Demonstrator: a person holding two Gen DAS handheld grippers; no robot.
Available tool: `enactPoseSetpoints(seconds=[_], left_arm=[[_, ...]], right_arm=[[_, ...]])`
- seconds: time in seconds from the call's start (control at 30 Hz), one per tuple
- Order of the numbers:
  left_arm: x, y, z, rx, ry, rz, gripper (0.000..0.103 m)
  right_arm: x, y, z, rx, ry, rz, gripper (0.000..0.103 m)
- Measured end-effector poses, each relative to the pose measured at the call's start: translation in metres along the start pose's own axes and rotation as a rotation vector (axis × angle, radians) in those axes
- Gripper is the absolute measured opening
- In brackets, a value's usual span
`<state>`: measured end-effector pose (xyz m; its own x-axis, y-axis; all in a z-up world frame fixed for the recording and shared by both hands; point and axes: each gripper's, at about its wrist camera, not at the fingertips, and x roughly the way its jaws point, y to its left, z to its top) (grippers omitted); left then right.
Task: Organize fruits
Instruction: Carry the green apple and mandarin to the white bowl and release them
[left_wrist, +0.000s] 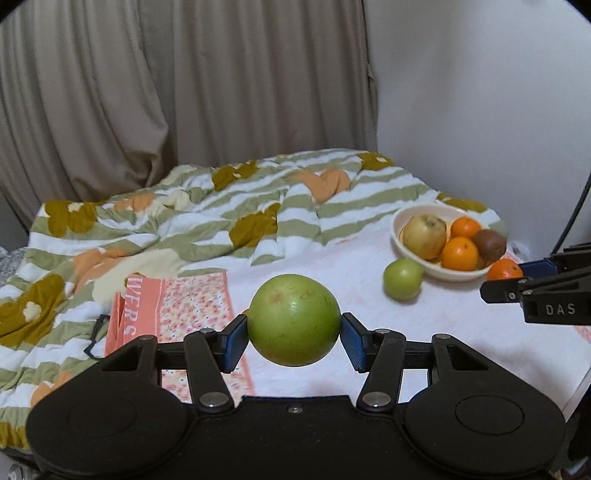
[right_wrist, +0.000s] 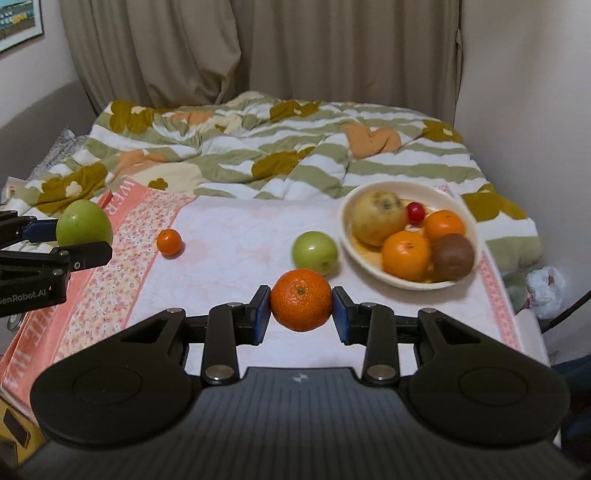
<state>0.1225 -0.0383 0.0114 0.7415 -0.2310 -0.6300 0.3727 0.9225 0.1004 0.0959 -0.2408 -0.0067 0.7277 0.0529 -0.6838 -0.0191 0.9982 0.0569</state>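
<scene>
My left gripper (left_wrist: 294, 334) is shut on a big green apple (left_wrist: 294, 319) and holds it above the white cloth; it also shows at the left of the right wrist view (right_wrist: 84, 225). My right gripper (right_wrist: 301, 312) is shut on an orange (right_wrist: 301, 304), in front of the cream bowl (right_wrist: 376, 271). The bowl (left_wrist: 402, 245) holds a yellowish pear (right_wrist: 376, 218), two oranges (right_wrist: 405, 254), a kiwi (right_wrist: 453, 256) and a small red fruit (right_wrist: 415, 213). A smaller green apple (right_wrist: 315, 253) lies beside the bowl. A small orange (right_wrist: 169, 242) lies left on the cloth.
The fruits lie on a white cloth (right_wrist: 236, 236) with a pink floral border (right_wrist: 122, 266) on a bed. A crumpled green-striped blanket (right_wrist: 280, 155) lies behind. Curtains and a wall stand at the back. A white plastic bag (right_wrist: 546, 291) is at the right edge.
</scene>
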Motion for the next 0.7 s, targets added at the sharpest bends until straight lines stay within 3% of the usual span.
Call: enactPoseSetpoints(seconds=[0.33, 0.7], left_arm=[[-0.014, -0.090, 0.027, -0.080, -0.051, 0.033, 0.058], [0.015, -0.151, 0.066, -0.102, -0.051, 0.006, 0.058]], right_arm=[[-0.041, -0.089, 0.002, -0.079, -0.052, 0.060, 0.051], [-0.034, -0.167, 0.027, -0.122, -0.061, 0.053, 0.051]])
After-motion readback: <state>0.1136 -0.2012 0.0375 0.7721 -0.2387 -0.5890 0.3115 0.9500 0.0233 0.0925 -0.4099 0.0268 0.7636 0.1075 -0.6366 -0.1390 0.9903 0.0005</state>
